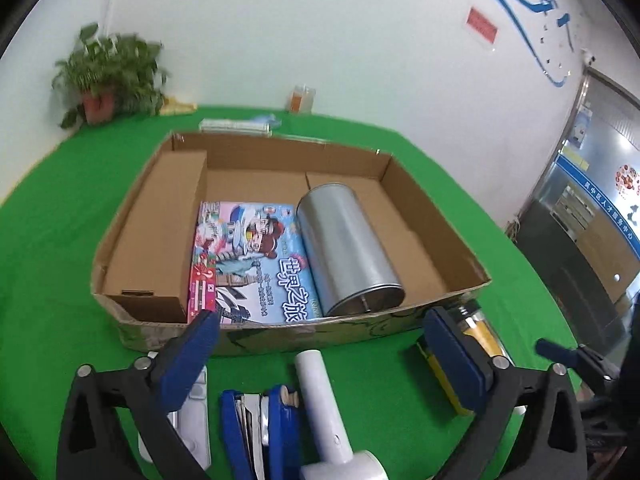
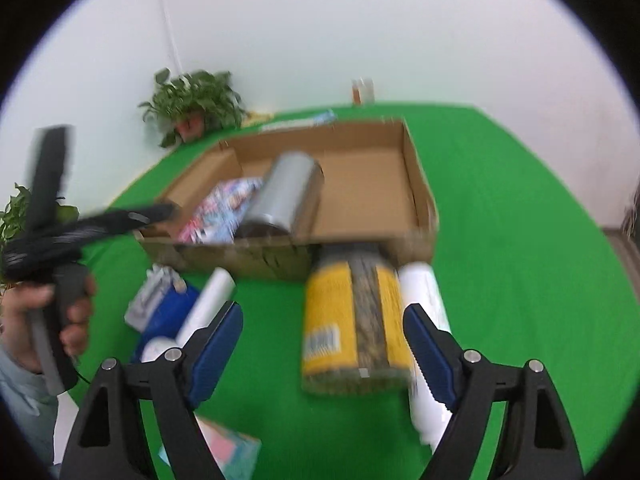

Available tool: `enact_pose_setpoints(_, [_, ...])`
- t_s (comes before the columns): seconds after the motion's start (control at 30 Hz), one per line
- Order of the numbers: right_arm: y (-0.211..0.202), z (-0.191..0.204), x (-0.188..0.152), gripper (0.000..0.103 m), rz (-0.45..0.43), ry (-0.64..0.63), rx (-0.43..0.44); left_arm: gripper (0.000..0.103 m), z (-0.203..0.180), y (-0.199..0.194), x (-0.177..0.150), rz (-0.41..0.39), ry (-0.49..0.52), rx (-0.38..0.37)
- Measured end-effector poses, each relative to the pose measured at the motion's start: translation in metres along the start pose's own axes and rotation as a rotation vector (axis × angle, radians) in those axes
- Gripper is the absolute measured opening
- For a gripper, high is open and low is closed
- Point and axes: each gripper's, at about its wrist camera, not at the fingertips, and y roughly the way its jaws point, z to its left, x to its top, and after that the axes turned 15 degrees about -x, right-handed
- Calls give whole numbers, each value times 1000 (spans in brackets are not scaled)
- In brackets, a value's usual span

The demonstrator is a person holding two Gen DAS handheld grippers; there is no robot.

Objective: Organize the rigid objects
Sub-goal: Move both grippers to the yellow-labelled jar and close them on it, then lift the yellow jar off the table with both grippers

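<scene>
Corrugated cardboard box holds smooth metal cylinder, glossy book; left gripper, right gripper both wide, empty

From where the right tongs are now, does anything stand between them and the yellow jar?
Nothing visible does. The right tongs are open and the yellow jar lies on the green cloth directly ahead of them. A white tube lies beside the jar, close to the right finger.
</scene>
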Motion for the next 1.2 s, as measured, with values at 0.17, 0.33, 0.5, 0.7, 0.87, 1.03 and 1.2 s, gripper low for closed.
enact_pose_setpoints(0.17, [34,-19,-11,82,129,82,37,103,-24,0,-17,62,-22,-80])
enact_pose_setpoints(0.33, [45,-20,-10,71,123,33,32,103,-29,25,-24,187,-132,-190])
enact_pose_setpoints(0.5, [37,-5,-17,71,115,-35,5,102,-33,56,-29,282,-225,-318])
enact_pose_setpoints(0.7, [26,20,-19,82,117,-138,213,101,-39,84,-40,401,-302,-404])
enact_pose_setpoints(0.87, [40,-17,-10,83,212,61,320,97,-39,93,-48,421,-324,-410])
enact_pose_setpoints(1.03, [75,-19,-13,83,351,130,363,86,-41,111,-53,477,-339,-384])
enact_pose_setpoints(1.2, [85,4,-9,82,394,85,417,84,-45,123,-56,500,-331,-350])
